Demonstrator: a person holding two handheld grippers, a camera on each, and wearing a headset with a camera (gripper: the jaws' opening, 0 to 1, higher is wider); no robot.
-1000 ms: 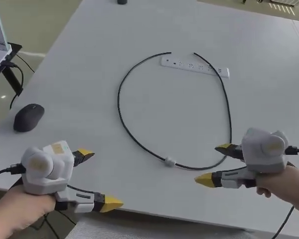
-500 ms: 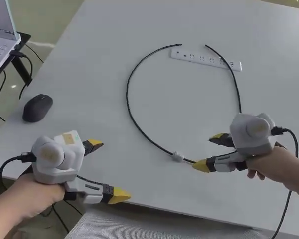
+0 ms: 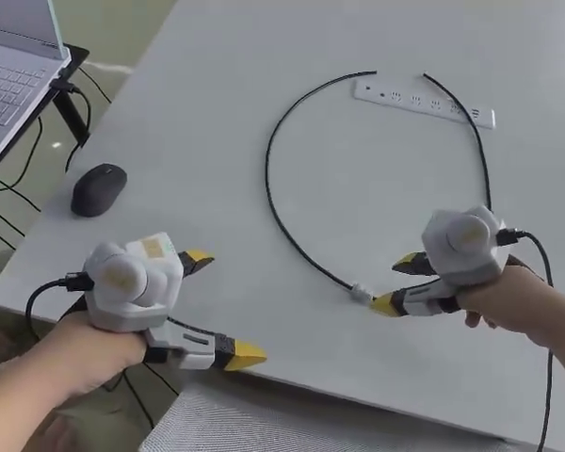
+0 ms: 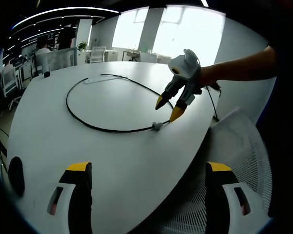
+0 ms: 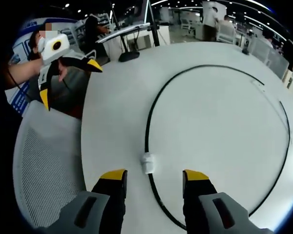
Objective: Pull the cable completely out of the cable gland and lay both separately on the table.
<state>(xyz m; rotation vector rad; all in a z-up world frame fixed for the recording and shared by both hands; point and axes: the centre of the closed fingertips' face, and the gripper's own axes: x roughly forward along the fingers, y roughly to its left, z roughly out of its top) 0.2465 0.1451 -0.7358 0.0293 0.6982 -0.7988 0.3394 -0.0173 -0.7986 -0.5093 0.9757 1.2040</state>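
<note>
My right gripper hovers, fingers parted, just beside the gland on the looped cable by the table's near edge; my left gripper hangs along that edge, fingers spread wide.

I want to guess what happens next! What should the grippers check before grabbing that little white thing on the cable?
1. Right gripper open: ok.
2. Cable gland lined up with its jaws: ok, just ahead of the tips.
3. Left gripper open: ok.
4. Left gripper close to the cable: not ok, it hangs apart at the table edge.
5. Gland off the cable: not ok, it is threaded on.
</note>
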